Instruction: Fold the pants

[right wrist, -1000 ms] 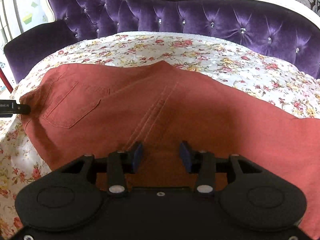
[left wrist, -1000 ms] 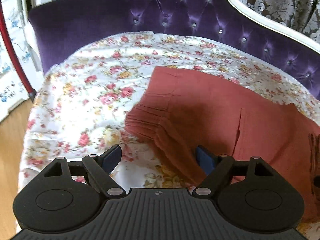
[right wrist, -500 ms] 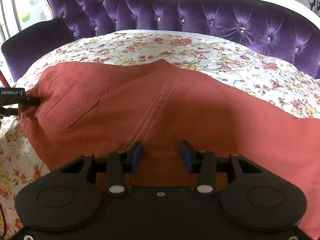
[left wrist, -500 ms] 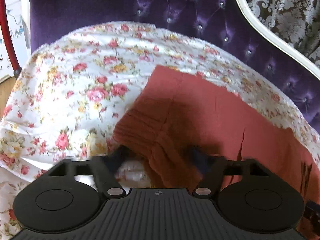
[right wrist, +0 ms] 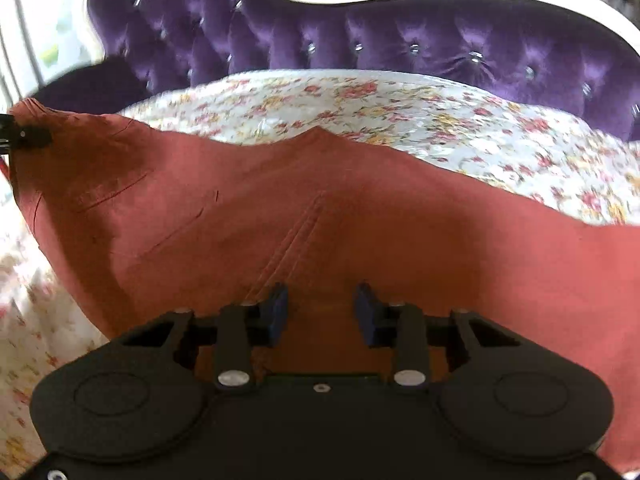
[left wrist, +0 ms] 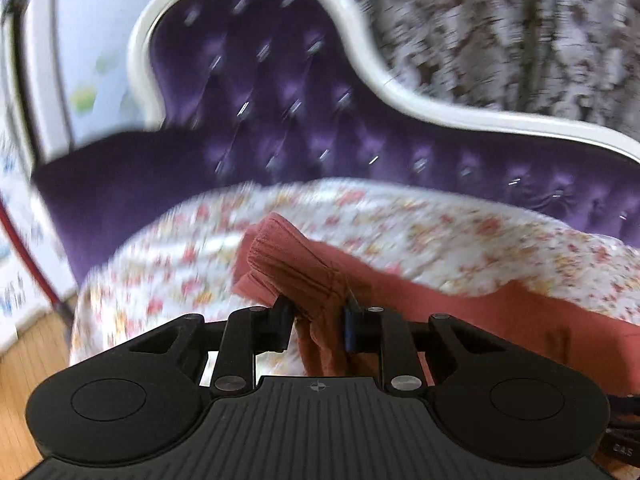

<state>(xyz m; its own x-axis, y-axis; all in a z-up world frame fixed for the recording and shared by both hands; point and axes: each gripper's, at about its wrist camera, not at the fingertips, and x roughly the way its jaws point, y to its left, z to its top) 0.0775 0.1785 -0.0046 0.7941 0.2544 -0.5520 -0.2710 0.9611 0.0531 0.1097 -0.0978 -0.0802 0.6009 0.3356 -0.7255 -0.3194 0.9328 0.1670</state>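
Your rust-red woven cotton pants (right wrist: 360, 216) lie spread on the floral sheet (right wrist: 400, 112) over the purple tufted sofa (right wrist: 440, 48). They look soft and light, limp enough to sag and bunch wherever unsupported, so hold seams and bands. Your left gripper (left wrist: 318, 320) is closing, its fingers already pinching the ribbed waistband corner. Your right gripper (right wrist: 322, 312) is closing too, its fingers still spread either side of cloth near the stitched centre seam, not yet pressing.

Pants (right wrist: 360, 216) spread on sheet (right wrist: 400, 112) over sofa seat, backrest (right wrist: 400, 36) behind; left gripper (left wrist: 318, 322) at pants' left corner, right gripper (right wrist: 322, 312) over near edge
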